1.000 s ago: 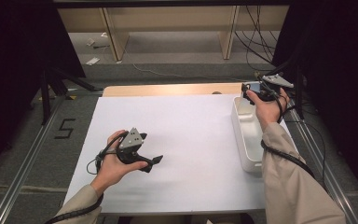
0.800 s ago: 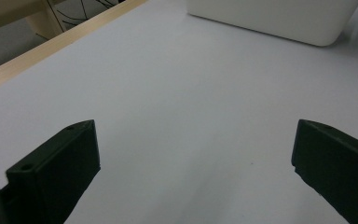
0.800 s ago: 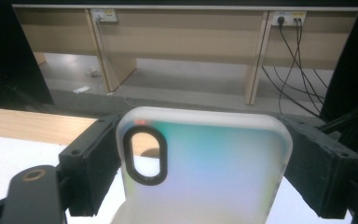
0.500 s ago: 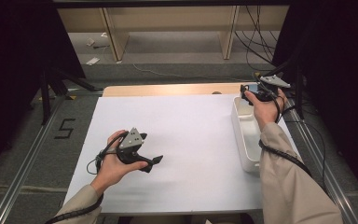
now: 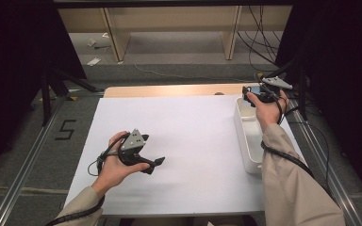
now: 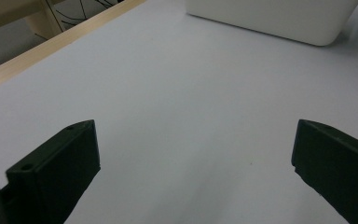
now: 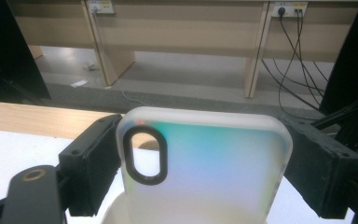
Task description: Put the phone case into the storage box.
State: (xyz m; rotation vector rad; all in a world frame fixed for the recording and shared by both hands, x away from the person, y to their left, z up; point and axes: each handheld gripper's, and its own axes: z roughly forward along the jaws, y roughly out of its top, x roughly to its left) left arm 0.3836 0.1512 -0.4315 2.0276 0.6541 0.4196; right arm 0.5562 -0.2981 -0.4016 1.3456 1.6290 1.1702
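My right gripper (image 7: 205, 163) is shut on a frosted, iridescent phone case (image 7: 214, 172). The case stands upright between the two black jaws, and its black-rimmed camera cutout (image 7: 144, 154) is at the upper left. In the high view this right gripper (image 5: 257, 95) hangs over the far end of a long white bin (image 5: 239, 125) at the table's right side. My left gripper (image 5: 156, 163) rests low over the white table sheet (image 5: 193, 132) at the front left. It points towards the bin. Its jaws stand wide apart with nothing between them, as the left gripper view (image 6: 196, 172) shows.
The white bin (image 6: 270, 21) lies ahead of the left gripper across bare sheet. A wooden table edge (image 5: 169, 90) runs along the far side. Beyond it are wooden shelf legs (image 5: 113, 33) and cables (image 5: 264, 42). A "5" (image 5: 66, 129) marks the floor at the left.
The right gripper with the phone case has shifted very slightly to the left over the bin's far end. The left hand and its gripper have stayed put.
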